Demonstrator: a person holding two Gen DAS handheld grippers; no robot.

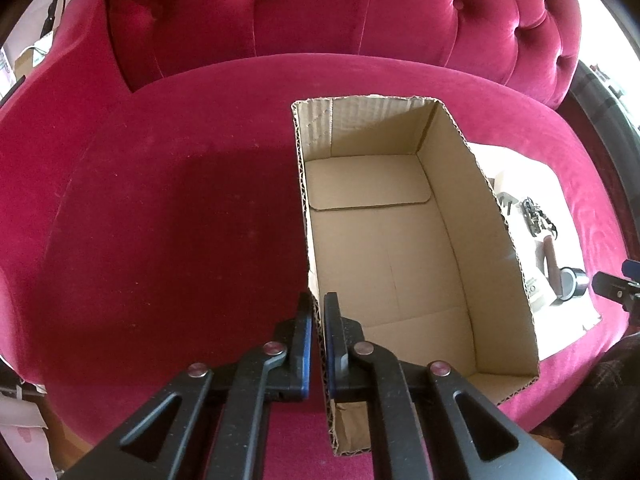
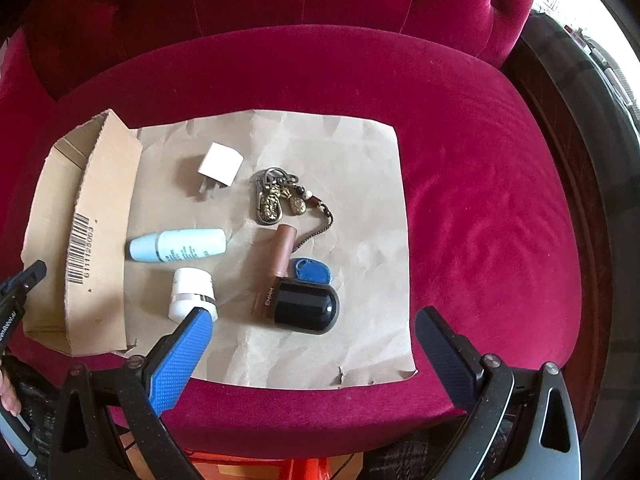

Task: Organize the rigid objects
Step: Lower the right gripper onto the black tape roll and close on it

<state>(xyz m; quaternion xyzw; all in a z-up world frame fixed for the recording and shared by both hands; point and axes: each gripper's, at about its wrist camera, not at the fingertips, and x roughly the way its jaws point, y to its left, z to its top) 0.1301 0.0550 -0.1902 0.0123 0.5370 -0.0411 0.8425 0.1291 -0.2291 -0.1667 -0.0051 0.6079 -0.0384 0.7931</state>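
An empty cardboard box (image 1: 384, 248) stands on the red velvet seat. My left gripper (image 1: 318, 304) is shut on the box's left wall near its front corner. The box's outer side with a barcode shows in the right wrist view (image 2: 92, 240). My right gripper (image 2: 312, 328) is open and empty above the front of a brown paper sheet (image 2: 360, 160). On the sheet lie a white charger plug (image 2: 221, 163), a keychain bundle (image 2: 280, 196), a light blue tube (image 2: 178, 245), a white jar (image 2: 192, 294), a brown lipstick tube (image 2: 282, 254), a blue key fob (image 2: 310, 272) and a black glossy case (image 2: 306, 307).
The red tufted sofa back (image 1: 320, 8) rises behind the seat (image 1: 168, 216). A dark wooden frame edge (image 2: 580, 168) runs along the right. The right gripper's tip shows at the far right of the left wrist view (image 1: 616, 288).
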